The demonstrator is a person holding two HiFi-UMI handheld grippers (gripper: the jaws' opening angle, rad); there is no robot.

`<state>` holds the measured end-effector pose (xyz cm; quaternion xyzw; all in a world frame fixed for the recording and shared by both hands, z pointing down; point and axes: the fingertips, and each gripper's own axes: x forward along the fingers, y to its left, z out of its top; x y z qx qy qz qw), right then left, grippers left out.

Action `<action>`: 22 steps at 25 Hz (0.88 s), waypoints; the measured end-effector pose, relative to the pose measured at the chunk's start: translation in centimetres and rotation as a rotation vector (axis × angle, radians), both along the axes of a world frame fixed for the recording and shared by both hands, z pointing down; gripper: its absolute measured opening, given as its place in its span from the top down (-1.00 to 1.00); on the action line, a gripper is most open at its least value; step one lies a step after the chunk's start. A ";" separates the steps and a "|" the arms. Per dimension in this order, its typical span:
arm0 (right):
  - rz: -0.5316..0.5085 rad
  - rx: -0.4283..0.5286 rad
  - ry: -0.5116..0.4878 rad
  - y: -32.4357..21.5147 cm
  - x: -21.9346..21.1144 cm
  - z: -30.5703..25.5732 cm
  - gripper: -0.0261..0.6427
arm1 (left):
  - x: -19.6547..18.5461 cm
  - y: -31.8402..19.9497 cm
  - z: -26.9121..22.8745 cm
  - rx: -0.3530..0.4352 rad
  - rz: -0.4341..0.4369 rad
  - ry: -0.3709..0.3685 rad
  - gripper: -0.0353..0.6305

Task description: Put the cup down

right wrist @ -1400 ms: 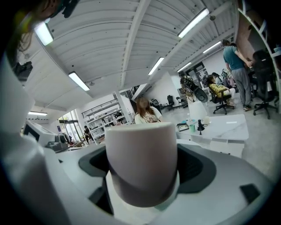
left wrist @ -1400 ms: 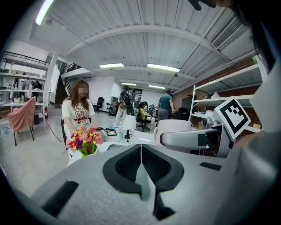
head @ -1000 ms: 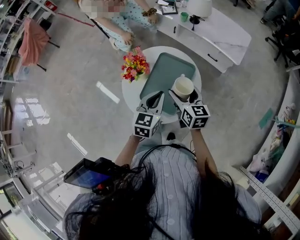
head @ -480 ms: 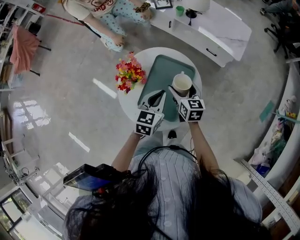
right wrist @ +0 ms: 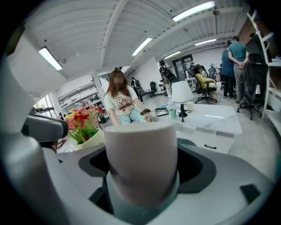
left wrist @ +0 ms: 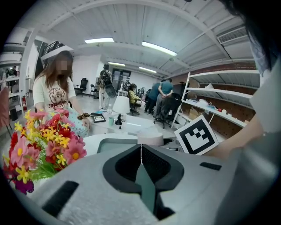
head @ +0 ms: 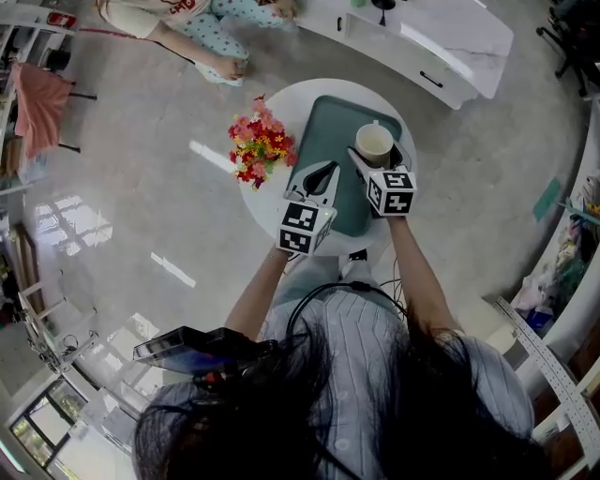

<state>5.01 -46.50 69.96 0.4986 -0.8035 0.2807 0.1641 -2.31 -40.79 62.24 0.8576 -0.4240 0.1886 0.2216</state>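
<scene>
A cream cup (head: 374,144) stands upright between the jaws of my right gripper (head: 377,157), over the far right part of the green tray (head: 328,131). In the right gripper view the cup (right wrist: 141,160) fills the space between the jaws, which press on both its sides. My left gripper (head: 322,176) hangs over the tray's near left part, its jaws closed together with nothing in them. In the left gripper view the left gripper (left wrist: 141,154) points at the tray (left wrist: 115,145), and the cup (left wrist: 150,136) shows beyond it.
The tray lies on a small round white table (head: 273,179). A bunch of red and yellow flowers (head: 256,147) stands at the table's left edge. A long white table (head: 439,47) stands beyond. A person (head: 202,28) sits at the far left.
Both grippers and the cup have shifted a little farther over the tray. The head camera has tilted, so the table sits higher in view.
</scene>
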 end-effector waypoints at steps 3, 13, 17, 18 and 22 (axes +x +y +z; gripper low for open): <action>0.004 -0.003 0.021 -0.8 0.3 0.5 -0.40 | 0.2 -0.5 0.0 -0.004 0.007 0.007 0.84; -0.040 0.026 0.100 -1.3 0.4 2.3 -0.40 | 0.6 -0.7 0.9 -0.025 0.019 0.009 0.84; -0.099 0.031 0.170 -1.1 0.0 2.8 -0.40 | 0.3 -0.5 1.2 -0.031 0.007 0.004 0.84; -0.112 0.033 0.190 -1.1 -0.1 2.9 -0.40 | 0.3 -0.4 1.3 -0.031 0.008 -0.001 0.84; -0.136 0.022 0.227 -0.9 -0.4 3.4 -0.40 | 0.1 0.1 1.6 -0.028 0.017 -0.029 0.84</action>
